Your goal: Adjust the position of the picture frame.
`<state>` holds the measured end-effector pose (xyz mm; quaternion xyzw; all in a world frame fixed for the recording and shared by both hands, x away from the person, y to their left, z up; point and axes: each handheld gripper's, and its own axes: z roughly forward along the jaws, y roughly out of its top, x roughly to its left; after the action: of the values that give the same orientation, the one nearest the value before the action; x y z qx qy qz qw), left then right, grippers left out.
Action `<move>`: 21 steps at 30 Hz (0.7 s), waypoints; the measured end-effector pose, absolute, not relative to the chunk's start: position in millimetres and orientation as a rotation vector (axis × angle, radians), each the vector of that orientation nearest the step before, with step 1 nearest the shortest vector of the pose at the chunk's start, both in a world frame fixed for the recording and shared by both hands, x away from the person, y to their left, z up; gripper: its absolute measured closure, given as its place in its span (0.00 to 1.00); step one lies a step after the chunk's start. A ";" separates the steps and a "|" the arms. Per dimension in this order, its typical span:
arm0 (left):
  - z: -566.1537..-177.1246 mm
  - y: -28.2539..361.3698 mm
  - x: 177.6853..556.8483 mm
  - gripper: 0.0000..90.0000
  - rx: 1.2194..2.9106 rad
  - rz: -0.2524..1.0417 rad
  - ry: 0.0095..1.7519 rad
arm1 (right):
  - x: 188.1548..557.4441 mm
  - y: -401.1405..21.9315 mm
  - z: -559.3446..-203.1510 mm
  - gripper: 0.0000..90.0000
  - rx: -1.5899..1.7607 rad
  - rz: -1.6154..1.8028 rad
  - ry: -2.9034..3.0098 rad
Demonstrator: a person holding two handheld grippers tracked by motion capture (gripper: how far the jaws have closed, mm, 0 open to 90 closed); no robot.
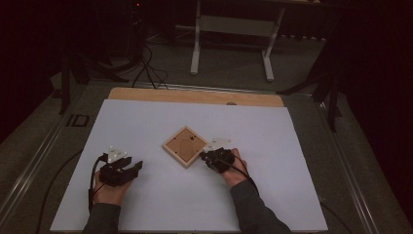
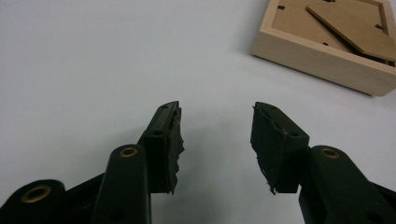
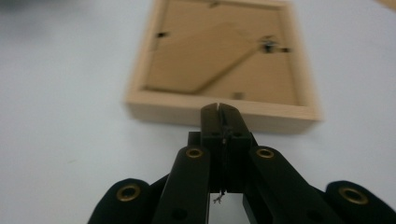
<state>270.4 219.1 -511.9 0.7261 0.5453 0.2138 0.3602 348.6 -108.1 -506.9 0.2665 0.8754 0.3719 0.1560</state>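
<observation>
Item: square light-wood picture frame [image 1: 184,146], face-down on white tabletop [image 1: 146,204]. Right gripper [image 3: 219,108]: jaws together, empty, approaching frame's edge; must open first. Left gripper [image 2: 215,122]: apart, idle.

Right gripper [image 3: 219,108] at the frame's edge

We are seeing its black jaws pressing together with nothing between them, their tips lying against the near wooden side of the picture frame [image 3: 219,60], which is lying back-up on the white bench [image 3: 60,140], its stand folded flat.

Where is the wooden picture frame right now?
In the high view the picture frame lies back side up near the middle of the white table, just left of the right gripper.
</observation>
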 end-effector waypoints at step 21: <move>-517.9 193.3 276.9 0.71 1.921 0.478 1.297 | 399.9 -121.6 -503.5 0.99 0.983 1.054 2.355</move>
<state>276.9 193.3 -517.9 0.7517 0.5073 0.1869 0.3778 399.9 -121.6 -503.5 0.3494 0.8376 0.3749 0.1891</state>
